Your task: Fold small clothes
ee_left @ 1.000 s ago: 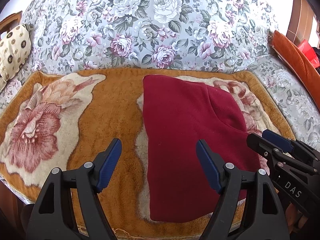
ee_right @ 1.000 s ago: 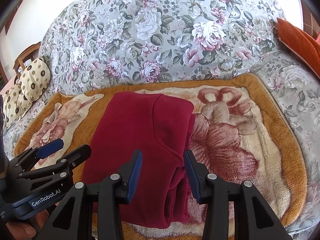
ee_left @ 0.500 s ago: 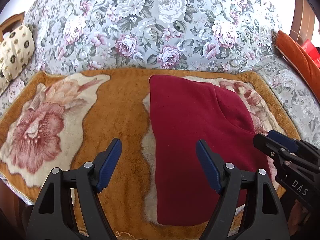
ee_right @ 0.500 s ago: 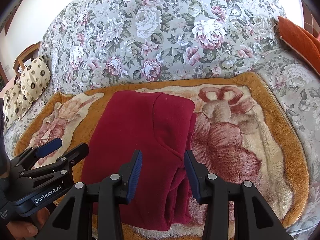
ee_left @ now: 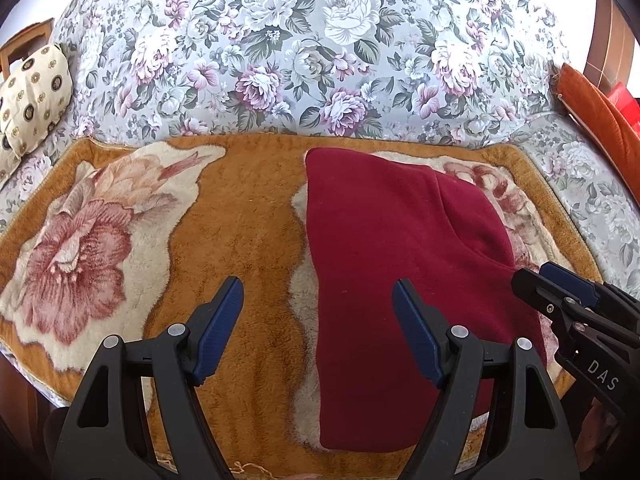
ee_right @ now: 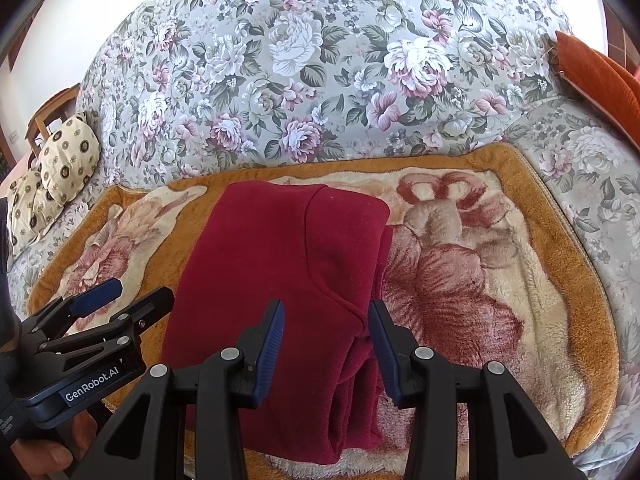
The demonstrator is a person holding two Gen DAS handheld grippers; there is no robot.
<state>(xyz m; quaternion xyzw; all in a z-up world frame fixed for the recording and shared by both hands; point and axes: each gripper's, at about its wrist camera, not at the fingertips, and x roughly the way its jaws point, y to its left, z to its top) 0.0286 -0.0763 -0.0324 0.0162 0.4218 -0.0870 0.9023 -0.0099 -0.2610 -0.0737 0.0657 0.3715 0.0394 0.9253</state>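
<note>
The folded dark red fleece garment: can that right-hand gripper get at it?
Probably yes. The right gripper is open above the folded dark red fleece garment, near its right edge, with nothing between.

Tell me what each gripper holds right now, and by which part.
Nothing. The left gripper and right gripper are both open above the folded red garment.

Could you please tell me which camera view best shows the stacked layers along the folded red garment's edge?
The right wrist view: the red garment shows its layered right edge there. The left wrist view shows mainly its flat top.
</note>
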